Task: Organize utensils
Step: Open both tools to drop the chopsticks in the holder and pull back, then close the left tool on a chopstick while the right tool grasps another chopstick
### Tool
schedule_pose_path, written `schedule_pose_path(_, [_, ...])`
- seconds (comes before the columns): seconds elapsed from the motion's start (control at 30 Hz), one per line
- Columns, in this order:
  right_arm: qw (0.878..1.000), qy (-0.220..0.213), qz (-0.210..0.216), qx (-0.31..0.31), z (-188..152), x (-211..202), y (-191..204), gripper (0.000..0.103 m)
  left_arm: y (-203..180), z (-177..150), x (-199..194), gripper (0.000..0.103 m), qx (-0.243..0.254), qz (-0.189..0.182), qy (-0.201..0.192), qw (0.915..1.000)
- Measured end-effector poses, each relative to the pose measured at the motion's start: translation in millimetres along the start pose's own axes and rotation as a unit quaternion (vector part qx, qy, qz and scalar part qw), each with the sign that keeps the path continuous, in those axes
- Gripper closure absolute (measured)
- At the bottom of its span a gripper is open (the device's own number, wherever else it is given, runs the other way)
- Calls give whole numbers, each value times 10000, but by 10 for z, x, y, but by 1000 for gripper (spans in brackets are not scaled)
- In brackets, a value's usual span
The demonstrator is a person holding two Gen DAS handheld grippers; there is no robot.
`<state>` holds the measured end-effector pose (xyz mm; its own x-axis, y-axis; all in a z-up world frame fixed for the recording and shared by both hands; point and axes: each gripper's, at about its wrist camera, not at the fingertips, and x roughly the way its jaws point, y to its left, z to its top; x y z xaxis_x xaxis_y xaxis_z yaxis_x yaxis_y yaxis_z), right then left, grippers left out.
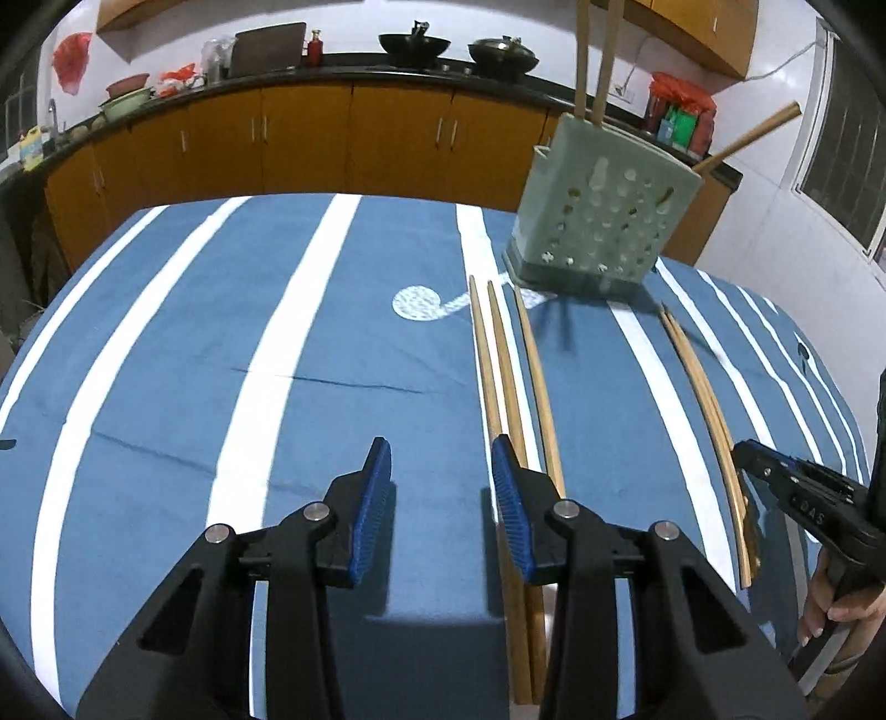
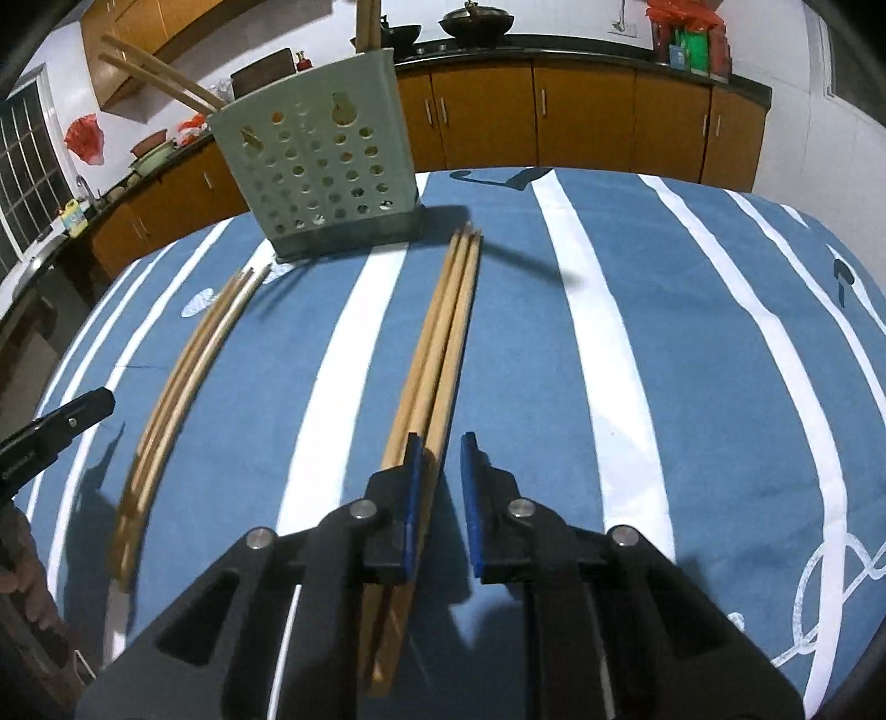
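Note:
A pale green perforated utensil holder (image 1: 601, 216) stands on the blue striped tablecloth, with several chopsticks (image 1: 595, 55) sticking out of it. It also shows in the right wrist view (image 2: 326, 160). Three wooden chopsticks (image 1: 512, 382) lie on the cloth by my left gripper (image 1: 443, 471), which is open and empty just left of them. A second bundle of chopsticks (image 2: 443, 343) lies under my right gripper (image 2: 440, 471), which is open with its left finger over them. That bundle shows in the left wrist view (image 1: 709, 421), and the left group in the right wrist view (image 2: 183, 382).
The table (image 1: 166, 360) is covered by a blue cloth with white stripes. Behind it runs a counter with orange cabinets (image 1: 310, 133), woks (image 1: 412, 44) and jars. The right gripper shows in the left wrist view (image 1: 797, 487).

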<state>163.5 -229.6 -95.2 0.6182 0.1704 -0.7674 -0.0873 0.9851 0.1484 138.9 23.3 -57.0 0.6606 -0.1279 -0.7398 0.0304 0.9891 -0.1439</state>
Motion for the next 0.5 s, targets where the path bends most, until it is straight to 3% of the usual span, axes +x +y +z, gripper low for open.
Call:
schedule_pose_path(0.07, [9998, 10, -193, -1, 2, 16, -29, 94, 1, -51, 7, 65, 33, -13, 31, 10000])
schedule_pose_path(0.2, [9990, -38, -437, -49, 17, 13, -67, 94, -36, -99, 57, 71, 88, -82, 148, 9998])
schedule_pose_path(0.5, [9989, -71, -458, -28, 17, 10, -102, 94, -152, -175, 131, 80, 307, -193, 348, 9987])
